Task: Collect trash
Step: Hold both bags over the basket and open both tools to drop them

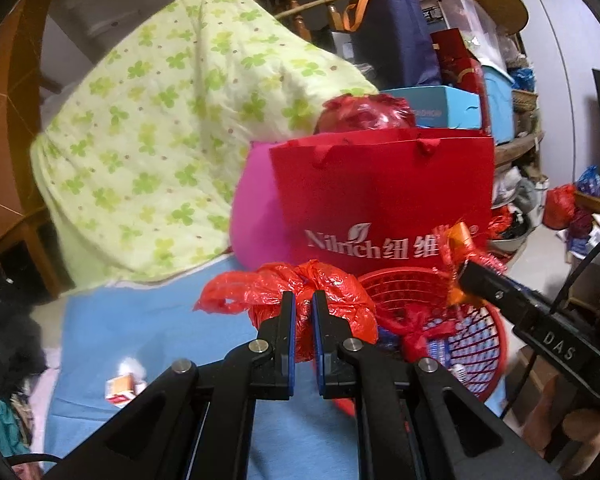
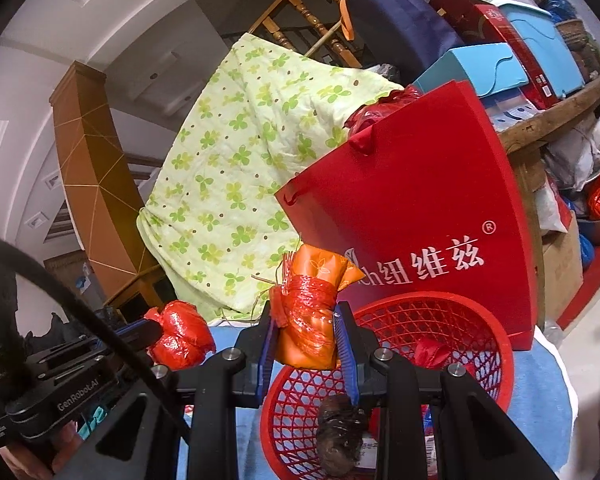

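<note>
My left gripper (image 1: 303,300) is shut on a knotted red plastic bag (image 1: 340,300), held beside the red mesh basket (image 1: 484,340). The bag also shows in the right wrist view (image 2: 180,336), in the left gripper's jaws. My right gripper (image 2: 305,322) is shut on an orange packet wrapped in red netting (image 2: 308,312), held over the left rim of the basket (image 2: 480,320). The basket holds a dark crumpled lump (image 2: 340,432), a red scrap (image 2: 432,352) and other wrappers. In the left wrist view the right gripper (image 1: 460,264) holds the orange packet (image 1: 458,236) above the basket.
A red paper gift bag (image 1: 380,192) stands right behind the basket, with a pink bag (image 1: 256,208) beside it. A green clover quilt (image 1: 160,120) is piled at the left. A small crumpled carton (image 1: 120,388) lies on the blue cloth (image 1: 140,340). Boxes (image 2: 480,68) are stacked behind.
</note>
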`<state>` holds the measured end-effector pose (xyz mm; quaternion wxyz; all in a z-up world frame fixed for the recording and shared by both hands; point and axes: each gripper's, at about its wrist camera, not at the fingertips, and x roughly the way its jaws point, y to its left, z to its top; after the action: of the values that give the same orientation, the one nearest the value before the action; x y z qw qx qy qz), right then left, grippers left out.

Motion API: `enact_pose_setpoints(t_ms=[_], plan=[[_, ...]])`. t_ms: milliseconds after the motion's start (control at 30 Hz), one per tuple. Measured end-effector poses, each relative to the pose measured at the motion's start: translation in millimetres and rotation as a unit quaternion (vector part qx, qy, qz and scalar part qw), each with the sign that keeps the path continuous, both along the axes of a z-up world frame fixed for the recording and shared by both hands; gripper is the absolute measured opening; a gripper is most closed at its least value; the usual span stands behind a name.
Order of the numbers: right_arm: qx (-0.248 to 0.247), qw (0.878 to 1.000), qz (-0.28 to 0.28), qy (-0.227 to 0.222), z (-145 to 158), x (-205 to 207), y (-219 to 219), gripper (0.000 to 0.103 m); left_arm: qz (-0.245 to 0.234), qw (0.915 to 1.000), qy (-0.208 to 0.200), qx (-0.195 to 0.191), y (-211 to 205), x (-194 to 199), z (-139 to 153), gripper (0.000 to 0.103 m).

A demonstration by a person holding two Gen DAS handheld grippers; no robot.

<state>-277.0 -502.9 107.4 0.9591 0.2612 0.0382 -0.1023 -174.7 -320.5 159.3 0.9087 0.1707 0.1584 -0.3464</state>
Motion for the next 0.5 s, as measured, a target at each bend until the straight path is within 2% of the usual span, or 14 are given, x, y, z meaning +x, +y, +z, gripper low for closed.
enact_pose_setpoints(t_ms=[200,500], plan=[[0.017,1.0,-0.012,0.002,-4.2,-6.0,-12.3,0.03,-0.047,0.9978,0.039,-0.026,-11.8,6.2,-3.8,0.009],[0.047,0.999,-0.027,0.002,-10.7,-14.9,-31.2,0.03,-0.086,0.9929,0.076,-0.032,-29.9,5.1,-16.5,0.01]])
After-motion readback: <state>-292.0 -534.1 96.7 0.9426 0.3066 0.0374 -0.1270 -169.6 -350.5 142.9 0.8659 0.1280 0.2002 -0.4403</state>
